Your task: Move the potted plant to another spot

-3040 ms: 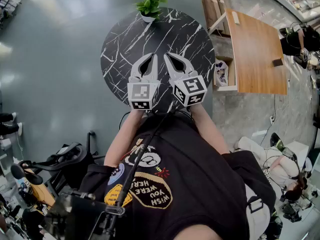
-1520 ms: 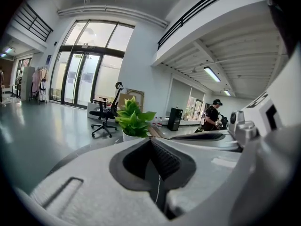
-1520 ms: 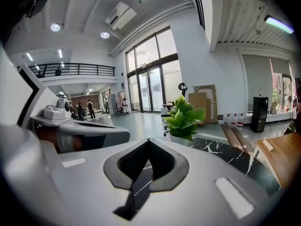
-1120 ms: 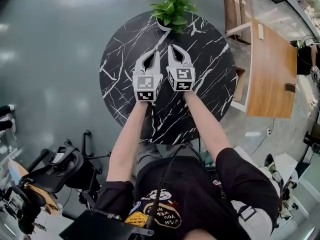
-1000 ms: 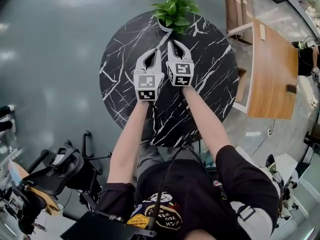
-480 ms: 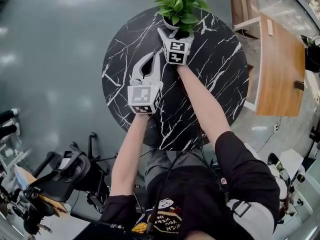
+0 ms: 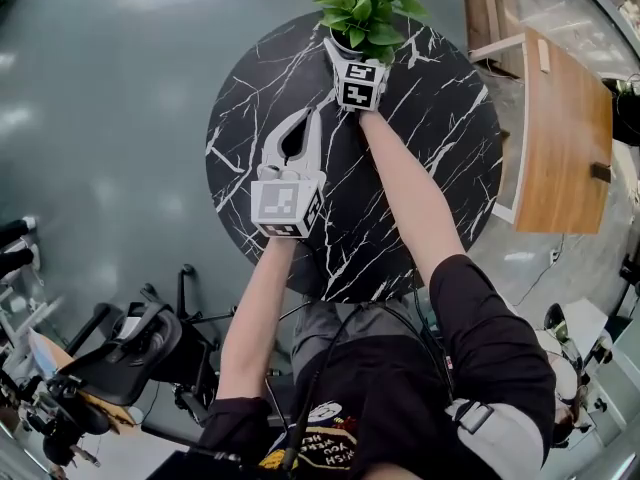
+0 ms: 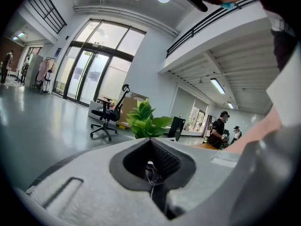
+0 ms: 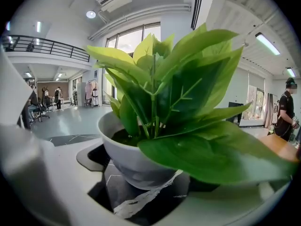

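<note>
The potted plant [image 7: 365, 8], green leaves in a white pot, stands at the far edge of the round black marble table [image 7: 430, 168]. My right gripper [image 7: 350, 50] reaches up to it, jaws open wide, one on either side of the pot. In the right gripper view the pot [image 9: 136, 159] sits low between the jaws of that gripper [image 9: 155, 175], with a gap showing at its left side. My left gripper [image 7: 312, 118] hovers over the table's middle, shut and empty. Past the joined tips of the left gripper [image 8: 150, 140] I see the plant [image 8: 146, 121] further off.
A wooden table [image 7: 560, 138] stands close to the right of the marble one. A black office chair [image 7: 120, 338] is at the lower left on the grey floor. In the distance stand another office chair [image 8: 108, 117] and people [image 8: 218, 128].
My right gripper went forward from beside the left one to the plant and opened its jaws around the pot. The left gripper stayed shut and hardly moved.
</note>
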`<state>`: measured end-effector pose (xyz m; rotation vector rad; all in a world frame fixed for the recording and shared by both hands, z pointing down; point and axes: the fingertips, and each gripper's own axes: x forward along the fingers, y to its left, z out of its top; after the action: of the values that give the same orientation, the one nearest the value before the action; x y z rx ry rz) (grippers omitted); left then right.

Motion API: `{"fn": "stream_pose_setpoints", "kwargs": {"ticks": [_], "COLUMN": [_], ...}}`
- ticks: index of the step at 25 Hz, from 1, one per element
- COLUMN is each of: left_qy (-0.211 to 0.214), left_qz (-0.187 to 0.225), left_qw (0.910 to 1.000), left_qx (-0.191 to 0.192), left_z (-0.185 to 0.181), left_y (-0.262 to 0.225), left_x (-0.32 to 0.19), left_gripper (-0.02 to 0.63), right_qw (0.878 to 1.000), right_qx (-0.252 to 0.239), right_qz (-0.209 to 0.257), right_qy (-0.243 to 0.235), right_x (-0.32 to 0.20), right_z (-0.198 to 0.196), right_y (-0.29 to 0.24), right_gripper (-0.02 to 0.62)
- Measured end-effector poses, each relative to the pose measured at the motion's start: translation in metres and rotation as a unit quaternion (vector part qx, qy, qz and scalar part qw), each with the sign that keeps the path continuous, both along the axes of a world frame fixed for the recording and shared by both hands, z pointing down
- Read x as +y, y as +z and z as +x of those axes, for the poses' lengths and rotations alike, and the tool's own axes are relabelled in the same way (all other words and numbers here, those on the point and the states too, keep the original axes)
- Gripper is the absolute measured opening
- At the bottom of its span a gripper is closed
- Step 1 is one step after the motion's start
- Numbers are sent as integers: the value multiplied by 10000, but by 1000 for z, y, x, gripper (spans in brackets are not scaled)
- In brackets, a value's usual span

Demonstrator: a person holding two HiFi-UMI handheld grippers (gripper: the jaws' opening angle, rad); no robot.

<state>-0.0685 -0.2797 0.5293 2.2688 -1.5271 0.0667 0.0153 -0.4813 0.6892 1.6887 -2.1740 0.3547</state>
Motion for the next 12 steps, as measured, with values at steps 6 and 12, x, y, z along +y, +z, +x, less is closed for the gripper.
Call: {"fn": "stream_pose_setpoints", "kwargs": {"ticks": [6,12], "left_qy": [120,218], "left_qz": [14,20], "left_qw": [9999,9997], "left_qx": [-59,-81], "left_z": [11,24], "left_y": [-4,-6], "left_x": [14,38], "left_gripper": [3,3], "right_qw": [10000,9997], "right_qx": [-5,25], "right_qz": [-51,-181], "right_qy": [-59,-150], "right_x": [17,52], "right_z": [5,4], "right_y": [0,-3], "right_gripper": [502,502]}}
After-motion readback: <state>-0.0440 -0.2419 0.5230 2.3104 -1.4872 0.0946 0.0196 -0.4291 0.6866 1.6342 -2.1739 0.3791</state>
